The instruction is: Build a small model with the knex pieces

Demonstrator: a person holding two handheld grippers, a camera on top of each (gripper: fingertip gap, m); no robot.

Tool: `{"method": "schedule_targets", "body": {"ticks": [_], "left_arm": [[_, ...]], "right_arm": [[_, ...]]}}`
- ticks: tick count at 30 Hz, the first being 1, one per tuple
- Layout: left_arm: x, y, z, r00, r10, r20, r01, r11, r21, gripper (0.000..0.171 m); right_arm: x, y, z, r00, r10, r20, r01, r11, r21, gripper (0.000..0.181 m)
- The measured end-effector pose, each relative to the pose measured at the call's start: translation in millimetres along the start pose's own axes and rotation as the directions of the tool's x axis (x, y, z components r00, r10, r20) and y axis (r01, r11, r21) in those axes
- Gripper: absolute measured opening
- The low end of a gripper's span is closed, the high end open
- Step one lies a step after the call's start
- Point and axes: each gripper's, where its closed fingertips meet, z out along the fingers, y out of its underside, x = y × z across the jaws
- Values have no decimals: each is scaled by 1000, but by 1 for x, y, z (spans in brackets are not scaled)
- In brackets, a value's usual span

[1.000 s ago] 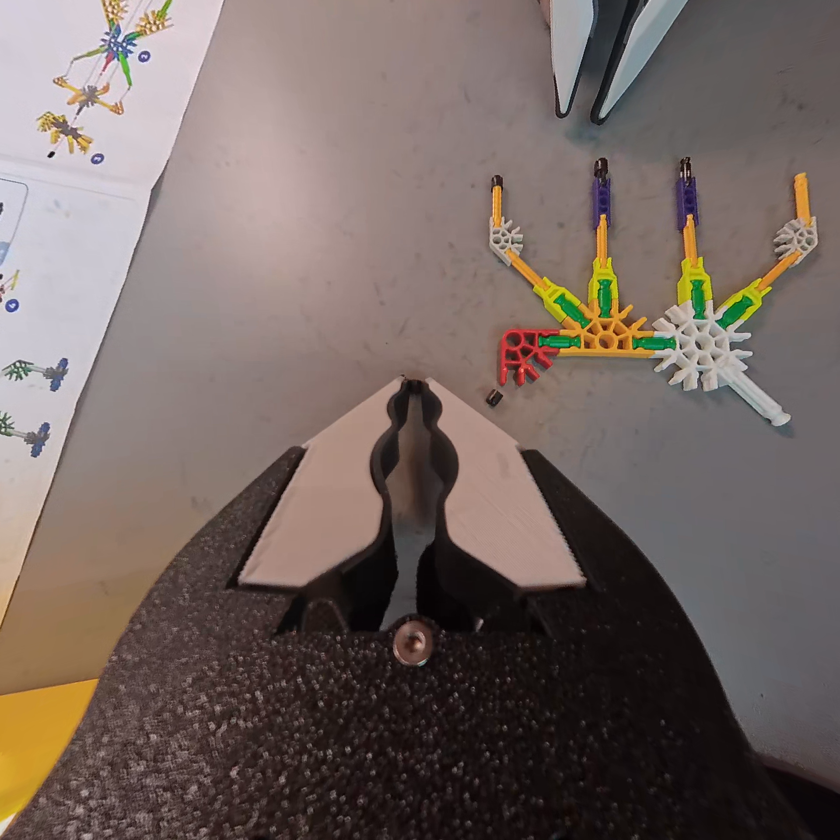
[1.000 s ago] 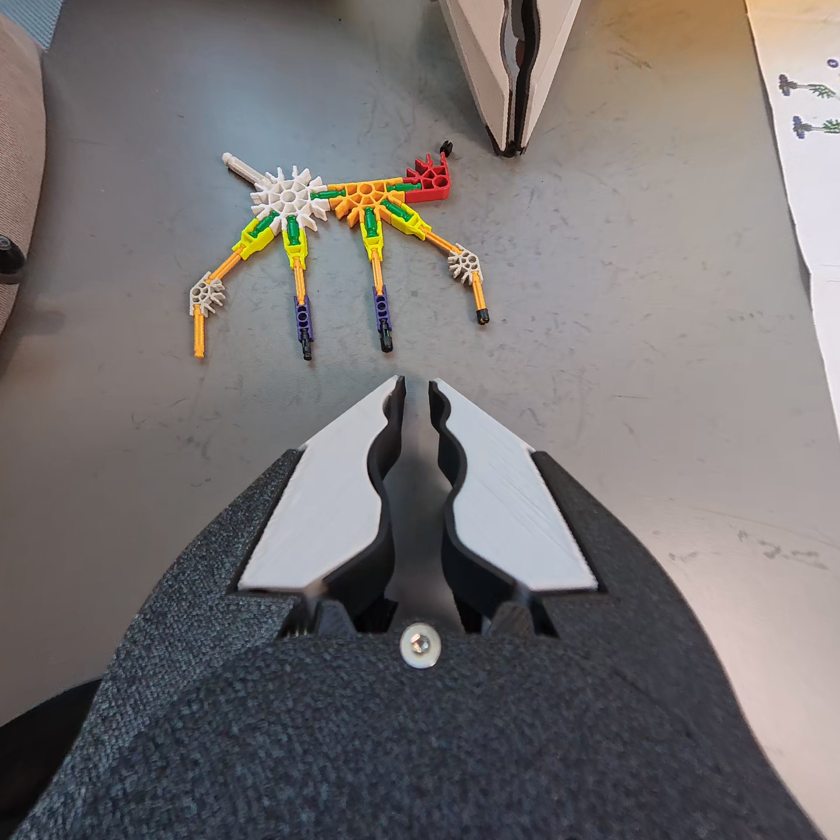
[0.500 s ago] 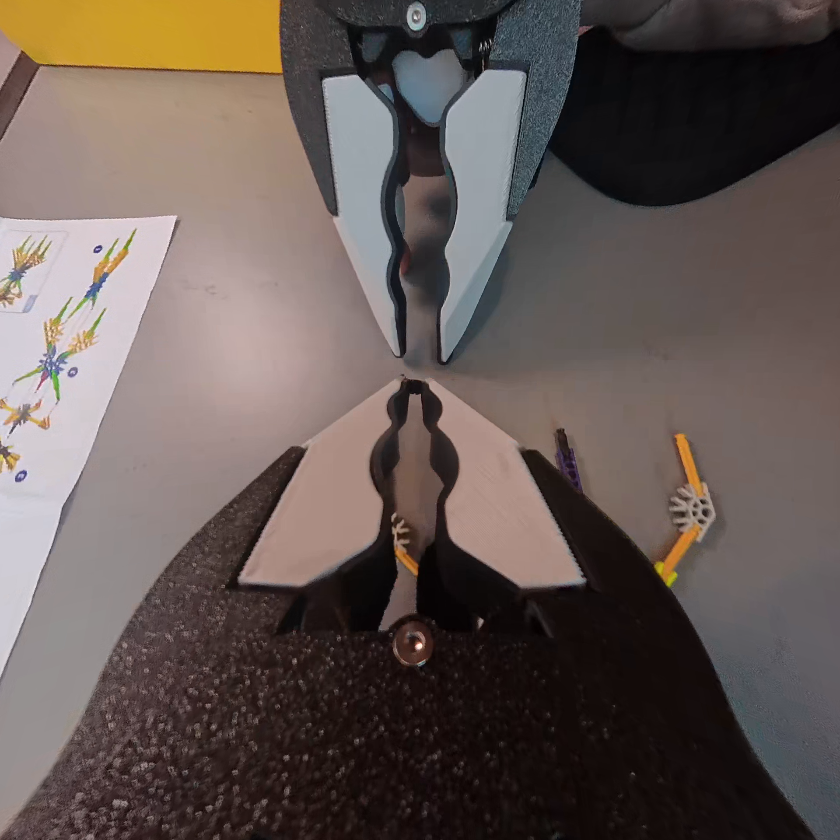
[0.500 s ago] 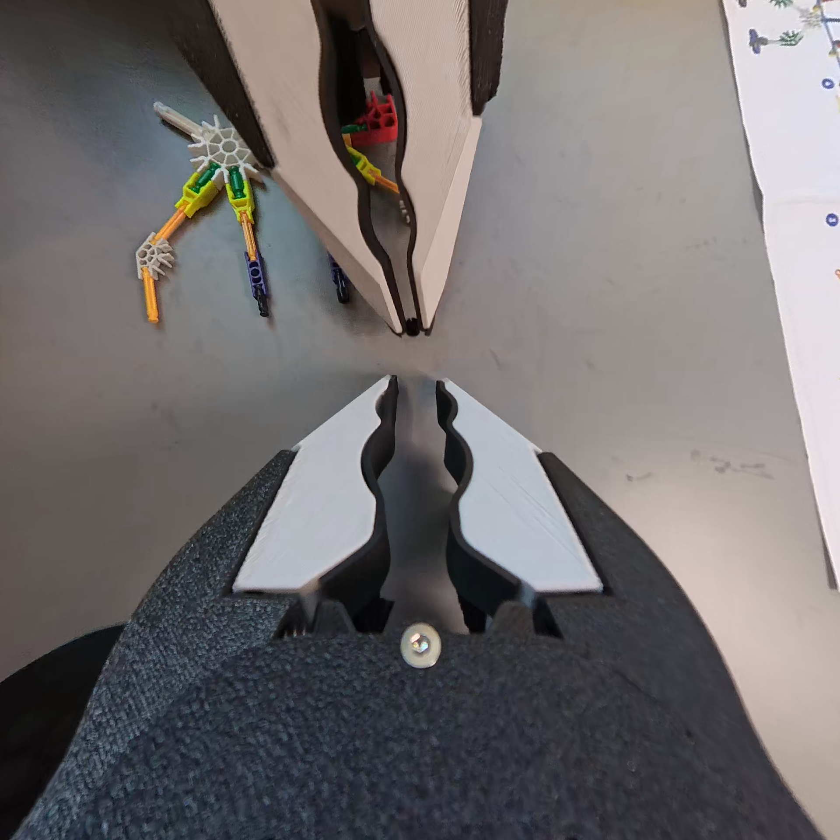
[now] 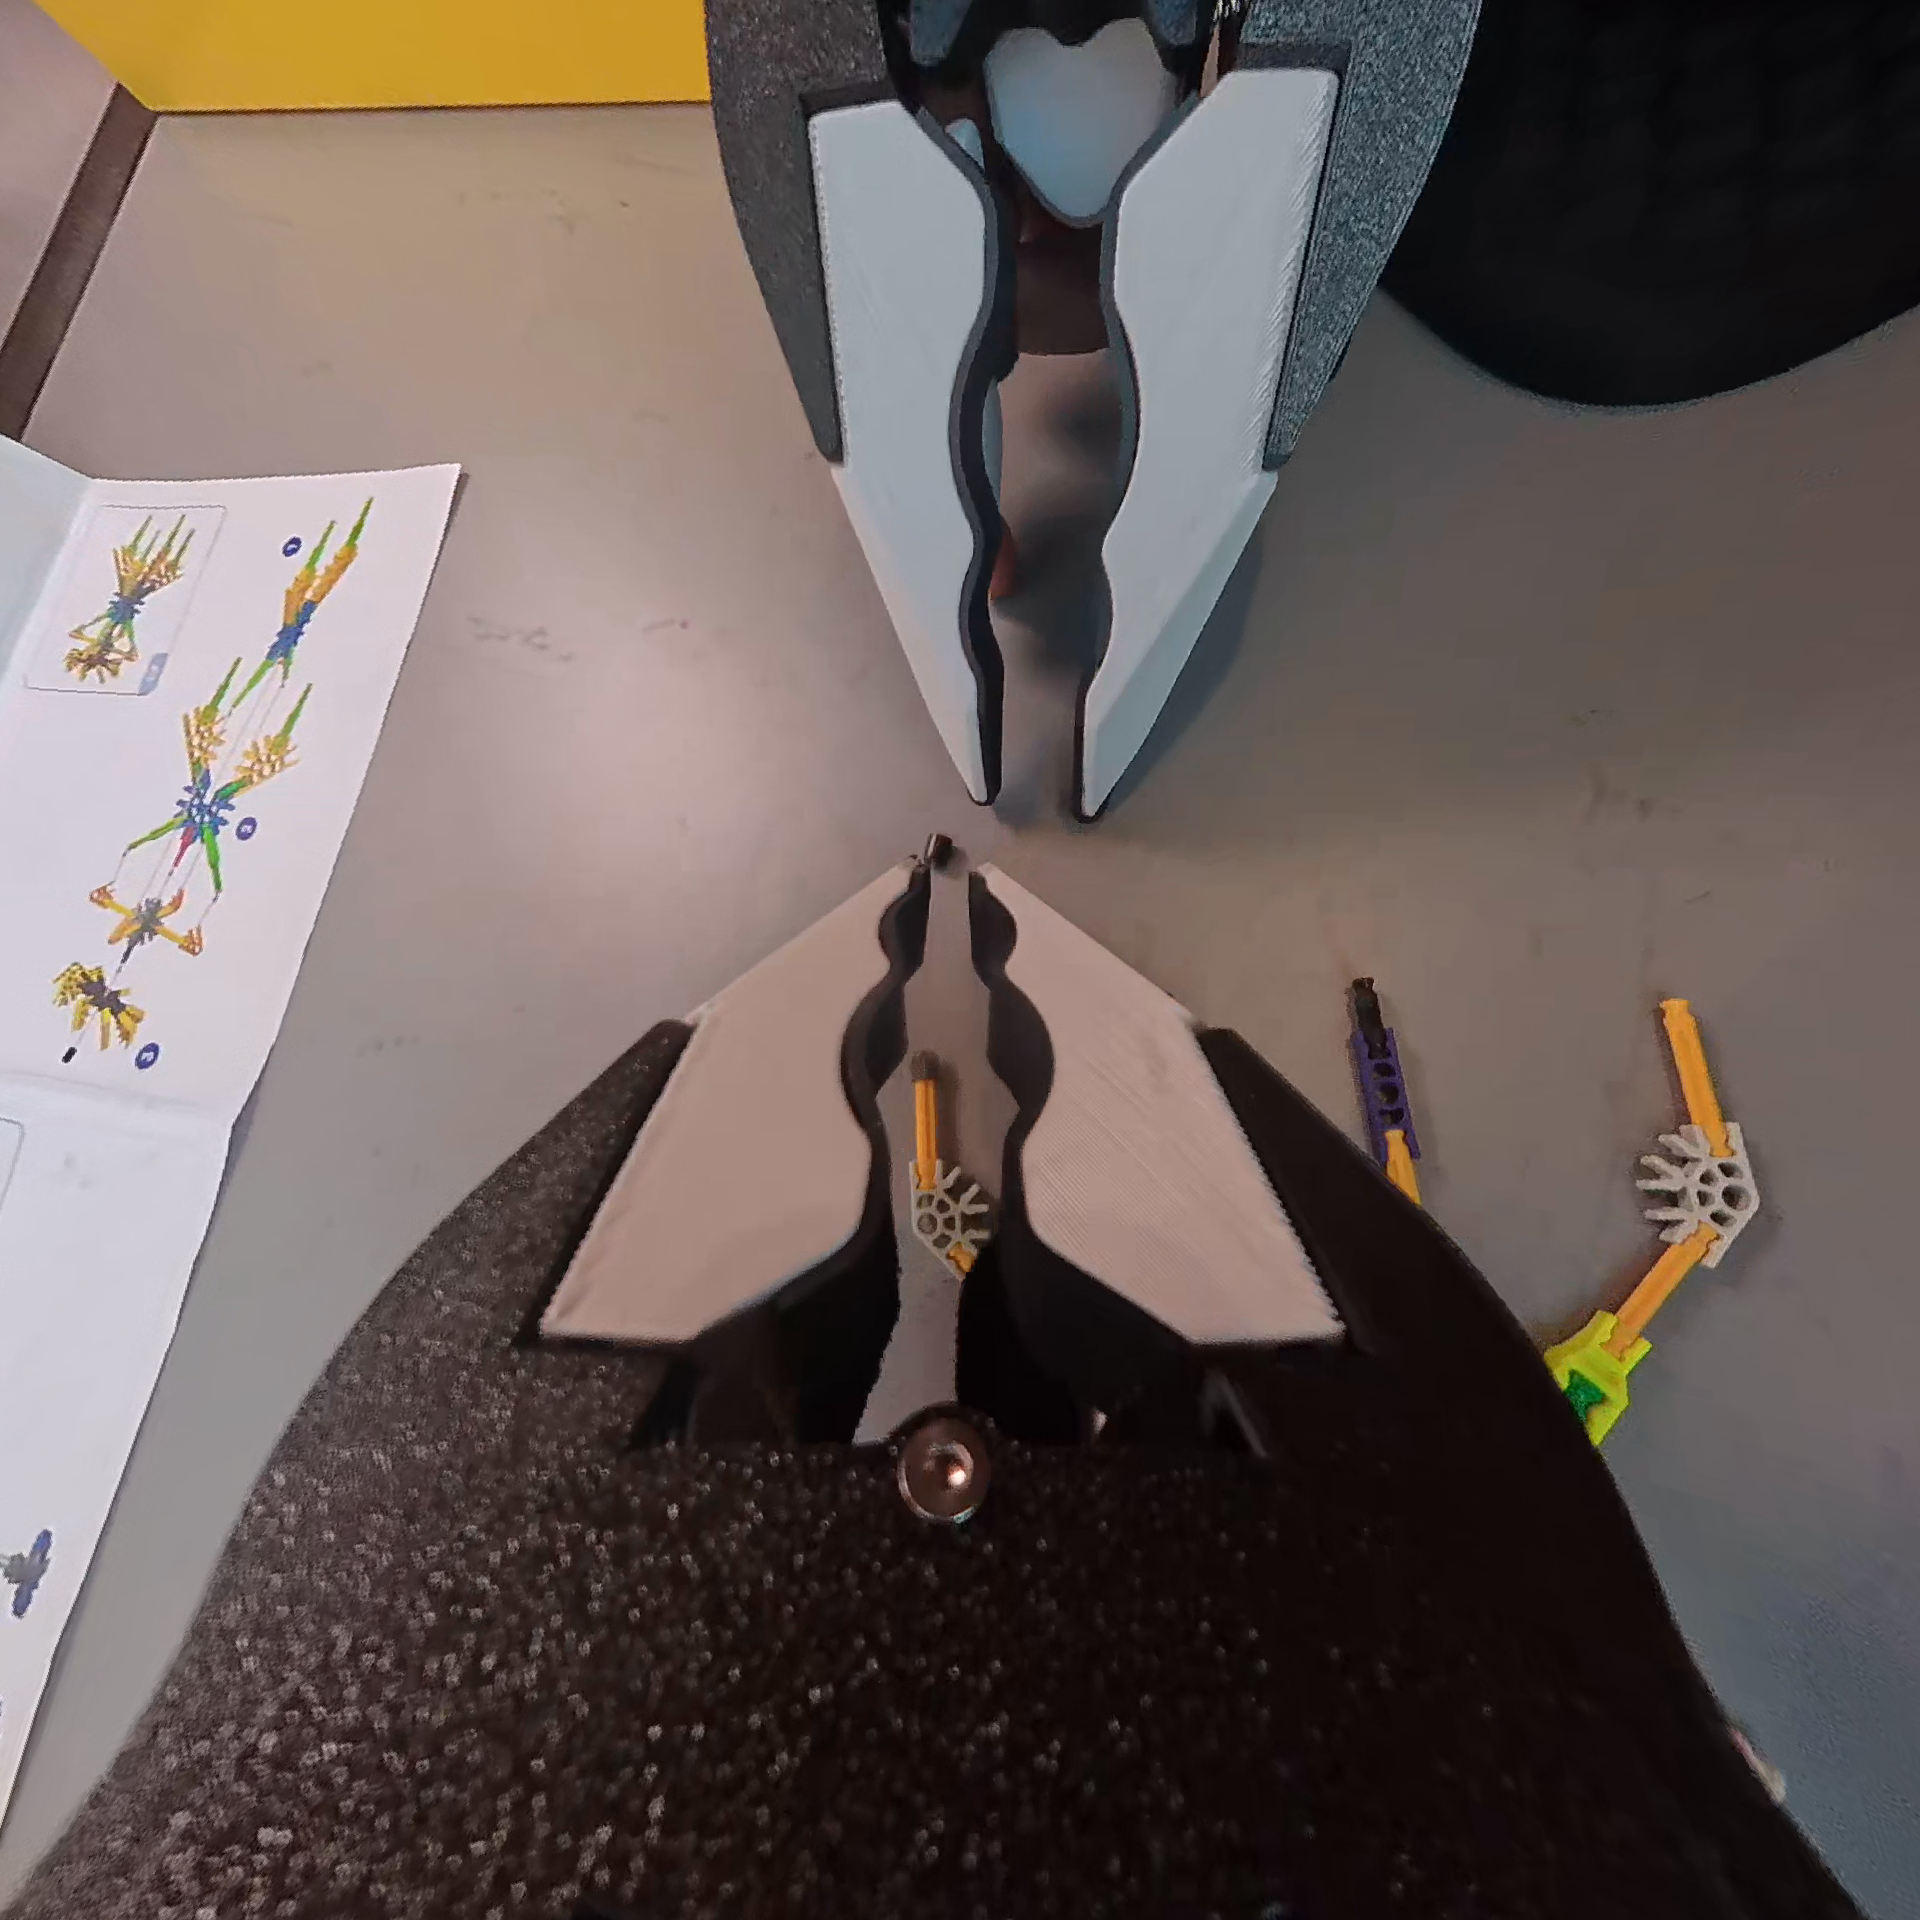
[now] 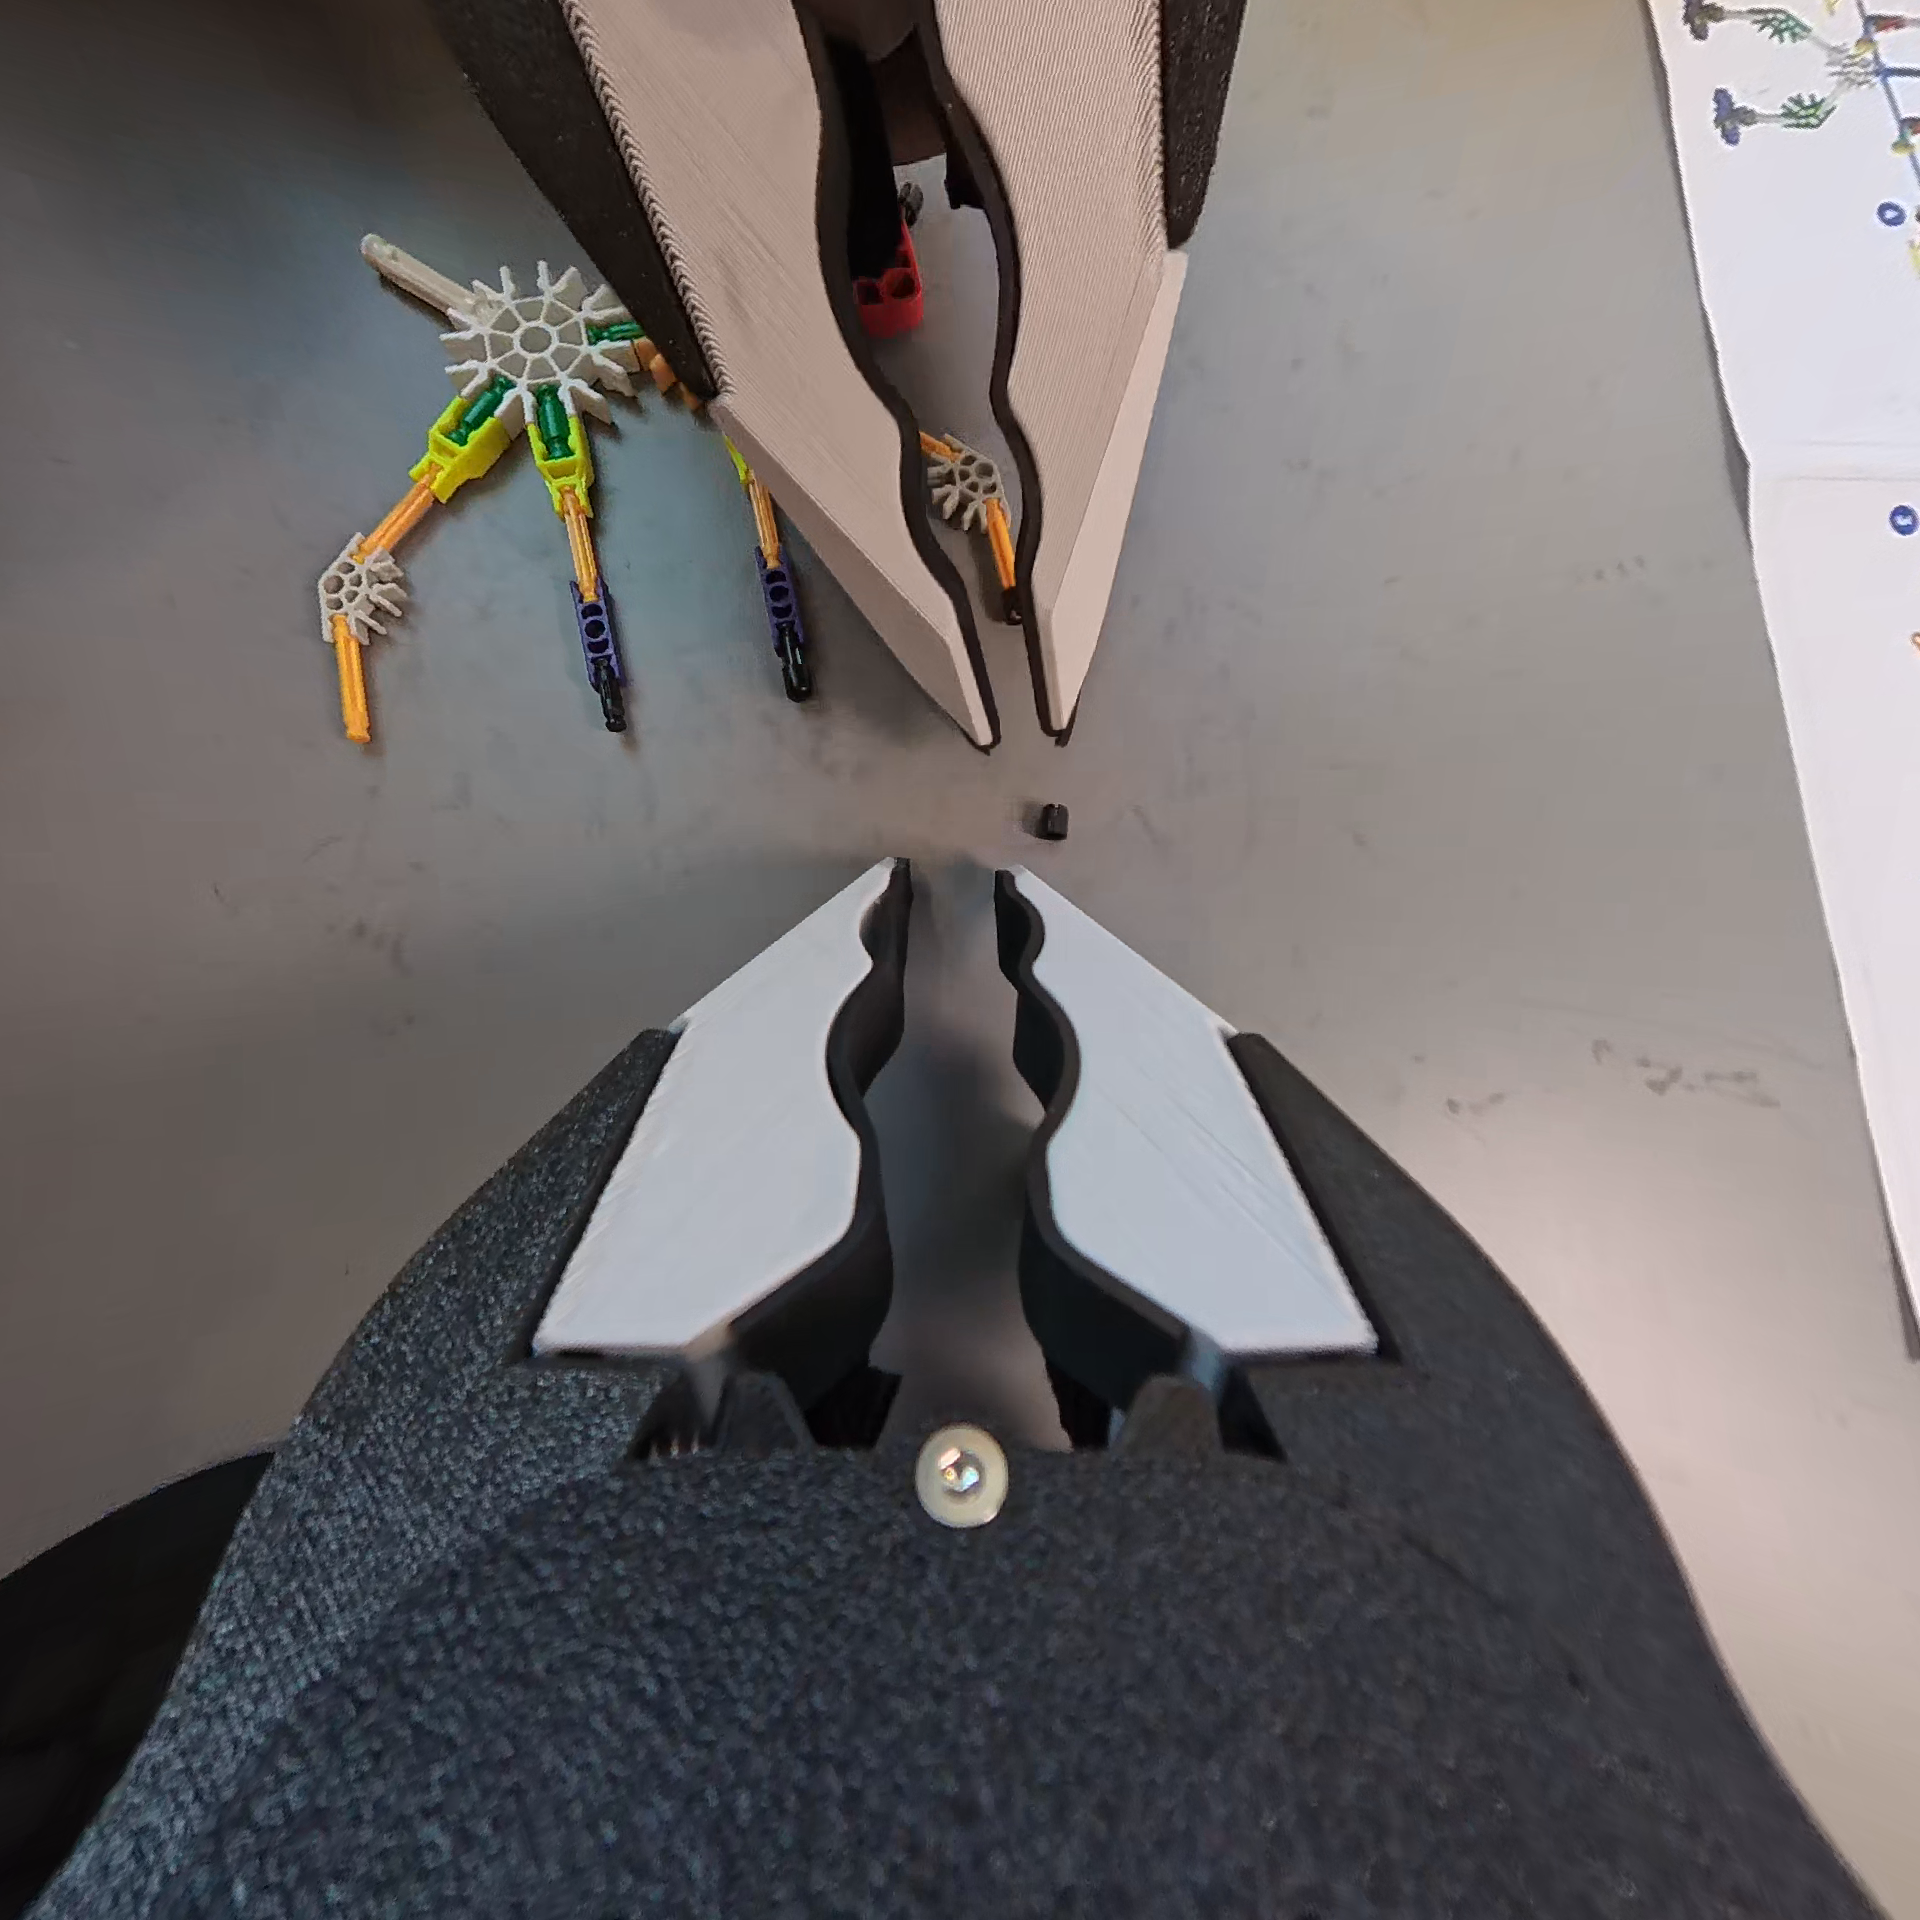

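Both grippers stand slightly open and empty—left gripper [image 5: 943, 871] facing right gripper [image 6: 952, 871], a small black cap [image 6: 1045, 821] lying between their tips. The left one hides part of the rod-and-connector toy [image 6: 530, 353]; an instruction sheet [image 5: 197, 790] lies aside.

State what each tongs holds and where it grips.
Nothing is held. Left tongs and right tongs are open; a small black cap lies loose between them.

The left gripper [image 5: 948, 871] and right gripper [image 6: 952, 871] point tip to tip, fingers slightly parted, holding nothing.
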Motion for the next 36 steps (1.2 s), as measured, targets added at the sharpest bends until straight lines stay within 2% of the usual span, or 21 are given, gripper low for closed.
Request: {"method": "schedule_targets", "body": {"ticks": [7, 14, 20, 29, 36], "left_arm": [[-13, 15, -20, 998, -34, 46, 35, 999, -18, 7], [-17, 29, -43, 996, -56, 65, 58, 998, -29, 7], [-12, 37, -42, 998, -53, 35, 54, 998, -42, 7], [-11, 41, -43, 999, -49, 22, 50, 998, -43, 7], [-9, 44, -43, 999, -51, 9, 51, 998, -42, 7]], "right_arm": [[18, -2, -1, 997, 53, -63, -51, 998, 28, 15], [10, -9, 8, 999, 38, -23, -38, 999, 13, 12], [4, -9, 10, 1000, 20, -23, -21, 999, -31, 7], [-9, -7, 4, 999, 32, 36, -31, 999, -30, 7], [-1, -6, 3, 999, 42, 13, -42, 999, -19, 9]]}}
